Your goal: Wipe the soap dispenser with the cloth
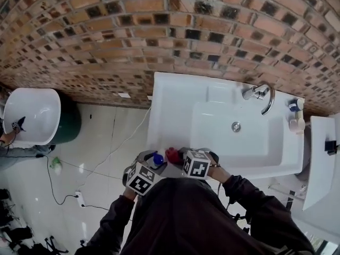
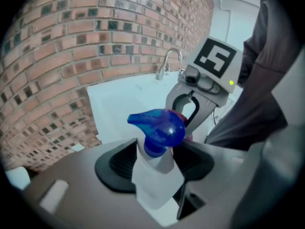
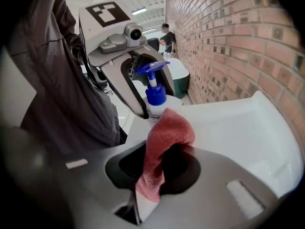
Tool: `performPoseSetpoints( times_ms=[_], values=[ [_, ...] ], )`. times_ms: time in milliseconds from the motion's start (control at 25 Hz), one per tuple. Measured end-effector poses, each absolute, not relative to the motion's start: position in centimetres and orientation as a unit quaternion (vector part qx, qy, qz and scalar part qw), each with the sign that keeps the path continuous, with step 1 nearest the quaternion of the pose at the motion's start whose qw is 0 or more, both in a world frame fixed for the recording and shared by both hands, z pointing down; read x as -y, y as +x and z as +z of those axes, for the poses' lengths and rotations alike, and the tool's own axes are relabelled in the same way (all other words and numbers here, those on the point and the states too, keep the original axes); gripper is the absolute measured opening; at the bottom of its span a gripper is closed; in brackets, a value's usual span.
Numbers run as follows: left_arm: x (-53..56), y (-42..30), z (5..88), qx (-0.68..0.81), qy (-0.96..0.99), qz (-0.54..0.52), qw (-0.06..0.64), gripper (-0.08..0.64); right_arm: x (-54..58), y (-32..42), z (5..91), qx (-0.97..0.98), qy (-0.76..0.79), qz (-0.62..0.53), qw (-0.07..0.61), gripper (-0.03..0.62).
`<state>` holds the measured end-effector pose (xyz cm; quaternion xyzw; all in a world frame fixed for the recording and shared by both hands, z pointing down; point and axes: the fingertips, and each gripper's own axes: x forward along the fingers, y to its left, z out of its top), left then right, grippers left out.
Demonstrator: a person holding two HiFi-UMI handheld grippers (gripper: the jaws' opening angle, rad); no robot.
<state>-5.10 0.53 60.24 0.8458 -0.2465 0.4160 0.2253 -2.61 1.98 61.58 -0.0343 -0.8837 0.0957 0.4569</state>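
1. Pinching the soap dispenser (image 2: 159,128) by its white body in the left tool (image 2: 155,162), over the front rim of the sink (image 1: 170,89).
2. Clamping the red cloth (image 3: 164,137) in the right tool (image 3: 159,168), bunched end forward.
3. Lying just beyond the cloth and slightly left, touching or nearly so; standing roughly upright, blue pump head (image 3: 151,68) on top, spout seemingly turned away from the cloth.
4. Judged next: short reach with the right tool, nearer already.

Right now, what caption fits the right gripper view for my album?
Right claw grips a red cloth close to the blue-topped soap dispenser in the left claw.
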Motion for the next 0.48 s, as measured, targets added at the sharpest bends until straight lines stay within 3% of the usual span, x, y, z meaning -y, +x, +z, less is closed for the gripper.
performPoseSetpoints(
  times_ms=[320, 480],
  values=[
    [-1.1, -4.1, 60.3, 0.123, 0.872, 0.443, 0.165, 0.222, 2.6, -1.8, 56.9, 0.914, -0.006, 0.005, 0.405, 0.06],
    [-1.2, -4.2, 60.5, 0.095, 0.871, 0.457, 0.151, 0.221, 1.4, -2.7, 58.5, 0.898, -0.077, -0.032, 0.432, 0.06]
  ],
)
